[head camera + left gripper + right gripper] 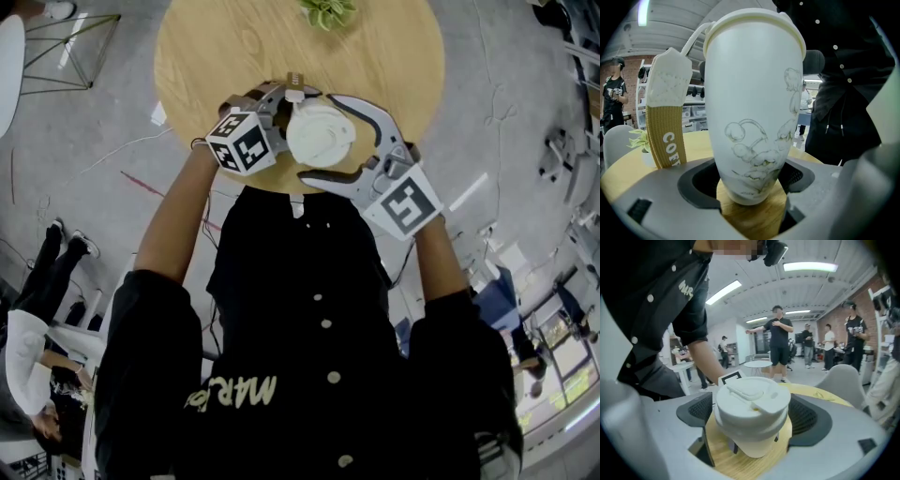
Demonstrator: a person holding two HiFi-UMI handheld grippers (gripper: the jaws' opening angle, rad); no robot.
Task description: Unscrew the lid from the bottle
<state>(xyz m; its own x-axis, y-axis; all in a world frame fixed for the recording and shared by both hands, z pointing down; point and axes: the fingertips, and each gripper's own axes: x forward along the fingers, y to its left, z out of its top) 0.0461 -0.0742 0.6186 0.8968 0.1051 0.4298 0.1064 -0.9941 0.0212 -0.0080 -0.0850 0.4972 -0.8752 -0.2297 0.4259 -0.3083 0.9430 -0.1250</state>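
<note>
1. The white bottle stands upright on the round wooden tabletop, near the edge closest to the person, and its white lid is on.
2. The bottle's body narrows toward its base and carries a faint line drawing on the side.
3. A tan strap with white lettering and a white end hangs from the bottle's top, beside the body.
4. The left claw is closed on the lower, narrow part of the bottle, with a dark pad pressed against each side just above the tabletop.
5. The right claw is spread wide at the height of the lid. The lid sits between its two pads, which stand just beside it without visibly pressing on it.
6. From the head view, the two claws meet at the bottle from opposite sides, the left from the person's left and the right from the person's right.
7. A small green plant sits at the far edge of the tabletop, well apart from the bottle.
</note>
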